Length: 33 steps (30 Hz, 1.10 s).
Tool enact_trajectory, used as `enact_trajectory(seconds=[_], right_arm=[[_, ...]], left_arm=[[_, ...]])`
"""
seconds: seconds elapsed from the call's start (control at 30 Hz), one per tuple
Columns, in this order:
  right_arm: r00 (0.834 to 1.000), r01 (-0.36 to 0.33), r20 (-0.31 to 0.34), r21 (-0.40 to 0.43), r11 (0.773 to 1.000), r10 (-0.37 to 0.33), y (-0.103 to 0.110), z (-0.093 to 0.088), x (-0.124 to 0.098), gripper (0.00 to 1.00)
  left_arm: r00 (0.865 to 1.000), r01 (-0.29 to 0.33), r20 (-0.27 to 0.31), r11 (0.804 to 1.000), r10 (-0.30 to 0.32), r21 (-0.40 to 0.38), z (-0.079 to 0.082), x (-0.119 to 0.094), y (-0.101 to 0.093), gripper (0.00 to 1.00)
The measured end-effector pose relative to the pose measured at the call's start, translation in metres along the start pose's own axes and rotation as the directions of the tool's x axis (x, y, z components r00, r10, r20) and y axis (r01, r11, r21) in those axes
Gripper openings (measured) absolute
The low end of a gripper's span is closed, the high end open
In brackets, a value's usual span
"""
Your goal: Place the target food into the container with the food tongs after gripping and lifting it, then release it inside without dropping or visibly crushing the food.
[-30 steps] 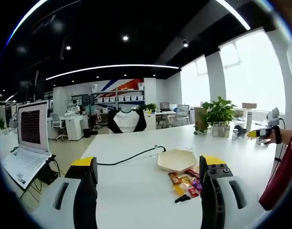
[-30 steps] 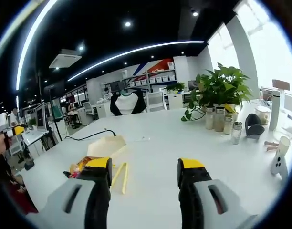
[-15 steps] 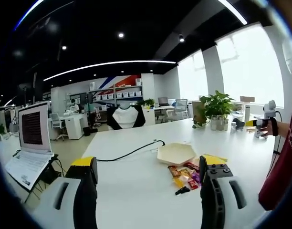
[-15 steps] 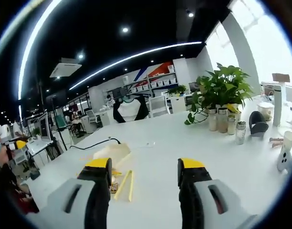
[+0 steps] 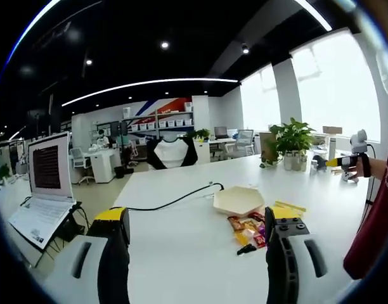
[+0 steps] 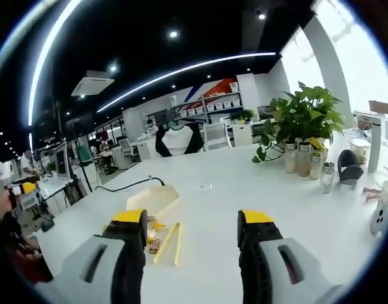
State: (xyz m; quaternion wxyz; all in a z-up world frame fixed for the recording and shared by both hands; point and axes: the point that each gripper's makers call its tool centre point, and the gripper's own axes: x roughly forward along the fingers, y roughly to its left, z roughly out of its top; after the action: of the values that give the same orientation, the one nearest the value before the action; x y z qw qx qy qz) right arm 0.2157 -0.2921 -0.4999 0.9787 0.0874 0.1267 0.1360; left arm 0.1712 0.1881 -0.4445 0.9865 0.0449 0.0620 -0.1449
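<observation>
bare table [image 6: 245, 190] ahead; tongs [image 6: 168, 242] near left

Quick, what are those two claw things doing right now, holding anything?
Left gripper: open, holding nothing.
Right gripper: open, holding nothing; the yellow tongs lie on the table.

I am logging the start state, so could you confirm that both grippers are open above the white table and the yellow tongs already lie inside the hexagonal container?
Not quite: the yellow tongs lie on the white table beside the hexagonal container, not inside it, as the right gripper view shows. The left gripper and right gripper are indeed open above the table.
</observation>
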Motion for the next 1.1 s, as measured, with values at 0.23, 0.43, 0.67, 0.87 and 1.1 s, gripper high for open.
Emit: enact_trajectory(seconds=[0.23,0.43,0.67,0.87,1.1], right_arm=[[0.999,-0.038,0.03,0.123,0.992,0.035,0.0,0.011,0.005,0.57],[0.996,-0.043,-0.076,0.096,0.994,0.05,0.006,-0.01,0.021,0.58],[0.954,-0.044,-0.288,0.13,0.991,0.08,0.016,-0.051,0.04,0.58],[0.931,-0.018,-0.362,0.076,0.997,0.045,0.024,-0.073,0.065,0.56],[0.898,-0.036,-0.439,-0.044,0.998,0.013,0.04,-0.099,0.088,0.56]], left_arm=[[1.0,-0.006,0.0,1.0,0.006,-0.002,0.0,0.0,0.001,0.93],[1.0,-0.014,0.004,1.0,0.014,-0.005,-0.002,0.0,0.002,0.93],[0.999,-0.036,-0.017,0.999,0.036,-0.002,-0.011,-0.007,0.004,0.93],[0.998,-0.045,-0.035,0.999,0.046,0.003,-0.018,-0.011,0.002,0.93],[0.997,-0.049,-0.064,0.999,0.049,0.006,-0.027,-0.011,0.002,0.91]])
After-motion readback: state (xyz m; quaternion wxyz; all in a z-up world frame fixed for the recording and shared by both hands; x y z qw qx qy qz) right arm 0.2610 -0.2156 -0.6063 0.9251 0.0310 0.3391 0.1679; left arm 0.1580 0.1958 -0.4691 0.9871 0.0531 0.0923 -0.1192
